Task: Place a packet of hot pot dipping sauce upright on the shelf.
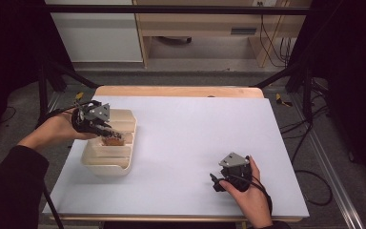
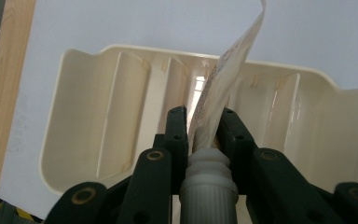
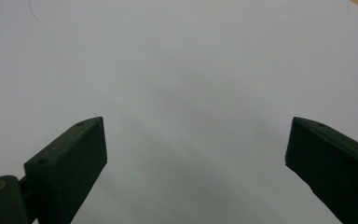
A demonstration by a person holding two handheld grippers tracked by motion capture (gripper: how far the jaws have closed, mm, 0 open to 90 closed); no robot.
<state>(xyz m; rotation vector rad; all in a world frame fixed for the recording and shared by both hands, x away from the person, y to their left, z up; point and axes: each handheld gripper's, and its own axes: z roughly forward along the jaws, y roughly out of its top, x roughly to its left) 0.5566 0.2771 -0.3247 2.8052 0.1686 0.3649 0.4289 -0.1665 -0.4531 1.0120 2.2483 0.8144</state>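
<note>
My left gripper (image 1: 108, 132) (image 2: 204, 116) is shut on a soft tube (image 2: 223, 70) with a white ribbed neck and a flat printed tail. It holds the tube above the divided cream tray (image 1: 109, 160) (image 2: 88, 107), and the tail points away over the tray's middle slots. In the high view the tube (image 1: 113, 140) looks brownish. The tray's compartments that I can see hold nothing else. My right gripper (image 1: 215, 182) (image 3: 196, 126) rests open low over the white table top (image 1: 195, 129) at the front right, with nothing between its jaws.
The tray stands near the table's left edge. A wooden strip (image 1: 181, 90) borders the white top at the back. Cables (image 1: 310, 181) and black frame bars (image 1: 286, 71) lie beyond the right side, on the floor.
</note>
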